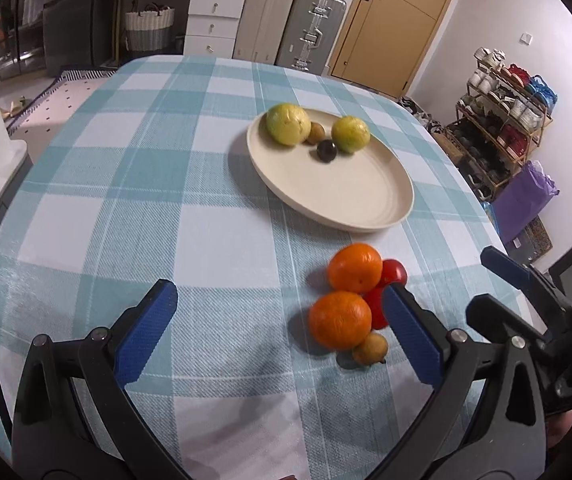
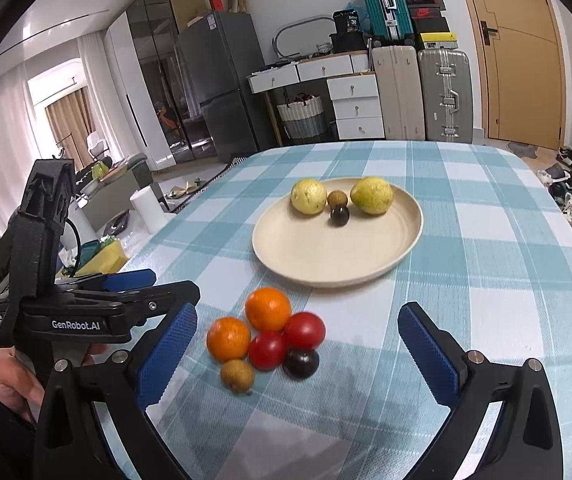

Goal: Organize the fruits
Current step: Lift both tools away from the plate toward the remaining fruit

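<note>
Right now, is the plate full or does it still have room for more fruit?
Room left. The plate holds four fruits at its far side, two yellow-green fruits and two small dark ones; its near half is bare.

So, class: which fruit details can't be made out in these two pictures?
- Left wrist view: the dark fruit in the table pile is fully hidden behind the oranges.
- Left wrist view: one tomato is partly covered by the left gripper finger.
- Both views: the small brown fruit on the plate is too small and blurred to identify.
</note>
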A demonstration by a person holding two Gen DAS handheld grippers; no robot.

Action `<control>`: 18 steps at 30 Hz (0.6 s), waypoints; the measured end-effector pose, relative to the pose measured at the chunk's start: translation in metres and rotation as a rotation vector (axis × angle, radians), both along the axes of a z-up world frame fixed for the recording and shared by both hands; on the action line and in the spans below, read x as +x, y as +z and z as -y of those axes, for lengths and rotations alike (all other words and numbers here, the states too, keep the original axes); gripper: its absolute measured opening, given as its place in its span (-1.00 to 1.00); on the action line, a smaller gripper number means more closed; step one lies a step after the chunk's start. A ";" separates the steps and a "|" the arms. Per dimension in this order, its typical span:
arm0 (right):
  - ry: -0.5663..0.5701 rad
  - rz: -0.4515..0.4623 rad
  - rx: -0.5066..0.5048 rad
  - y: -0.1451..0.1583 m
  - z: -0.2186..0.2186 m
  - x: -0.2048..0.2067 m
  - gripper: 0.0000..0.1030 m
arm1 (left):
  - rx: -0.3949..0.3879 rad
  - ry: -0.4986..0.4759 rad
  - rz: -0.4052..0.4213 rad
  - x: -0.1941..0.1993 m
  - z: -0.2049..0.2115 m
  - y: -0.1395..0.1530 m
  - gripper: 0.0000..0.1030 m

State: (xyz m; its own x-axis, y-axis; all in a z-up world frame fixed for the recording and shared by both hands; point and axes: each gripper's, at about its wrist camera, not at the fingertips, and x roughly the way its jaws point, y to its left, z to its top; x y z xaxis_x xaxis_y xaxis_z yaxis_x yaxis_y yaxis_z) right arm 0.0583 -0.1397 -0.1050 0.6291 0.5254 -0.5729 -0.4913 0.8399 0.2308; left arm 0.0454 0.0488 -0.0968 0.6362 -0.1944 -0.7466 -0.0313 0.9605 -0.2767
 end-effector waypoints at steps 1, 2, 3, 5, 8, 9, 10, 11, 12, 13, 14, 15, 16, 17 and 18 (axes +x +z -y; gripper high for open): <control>-0.004 -0.001 -0.003 -0.002 0.000 -0.001 1.00 | -0.006 -0.006 -0.003 0.000 0.001 -0.002 0.97; -0.009 -0.006 -0.007 -0.004 0.000 -0.002 1.00 | -0.011 -0.012 -0.006 0.000 0.002 -0.003 0.97; -0.012 -0.010 -0.009 -0.006 0.000 -0.004 1.00 | -0.017 -0.018 -0.010 0.000 0.003 -0.005 0.97; -0.013 -0.016 -0.008 -0.010 0.000 -0.006 1.00 | -0.019 -0.024 -0.015 0.001 0.004 -0.008 0.97; -0.009 -0.029 -0.012 -0.014 0.000 -0.009 1.00 | -0.027 -0.030 -0.023 0.002 0.005 -0.013 0.97; -0.004 -0.038 -0.010 -0.017 0.000 -0.009 1.00 | -0.038 -0.037 -0.026 0.002 0.005 -0.015 0.97; -0.003 -0.043 -0.010 -0.018 0.000 -0.009 1.00 | -0.048 -0.043 -0.027 0.002 0.005 -0.016 0.97; -0.006 -0.048 -0.011 -0.019 0.000 -0.009 1.00 | -0.057 -0.052 -0.027 0.003 0.006 -0.018 0.97; -0.010 -0.051 -0.012 -0.020 0.001 -0.009 1.00 | -0.061 -0.059 -0.026 0.003 0.007 -0.019 0.97; -0.013 -0.055 -0.011 -0.021 0.001 -0.009 1.00 | -0.059 -0.065 -0.026 0.004 0.008 -0.021 0.97; -0.017 -0.061 -0.010 -0.023 0.002 -0.008 1.00 | -0.059 -0.070 -0.026 0.004 0.009 -0.022 0.97; -0.021 -0.068 -0.009 -0.024 0.003 -0.008 1.00 | -0.060 -0.074 -0.028 0.005 0.010 -0.023 0.96; -0.023 -0.072 -0.009 -0.025 0.004 -0.007 1.00 | -0.065 -0.078 -0.029 0.006 0.010 -0.024 0.95; -0.027 -0.078 -0.010 -0.026 0.004 -0.007 1.00 | -0.072 -0.081 -0.030 0.008 0.010 -0.025 0.93; -0.029 -0.083 -0.009 -0.027 0.005 -0.006 1.00 | -0.076 -0.082 -0.030 0.009 0.011 -0.026 0.91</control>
State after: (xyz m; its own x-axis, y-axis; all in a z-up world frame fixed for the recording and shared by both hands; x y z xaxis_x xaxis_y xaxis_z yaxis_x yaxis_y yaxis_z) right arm 0.0526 -0.1448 -0.1316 0.5940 0.5023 -0.6284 -0.4467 0.8556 0.2616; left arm 0.0540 0.0381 -0.1229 0.5932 -0.3017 -0.7464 0.0375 0.9365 -0.3487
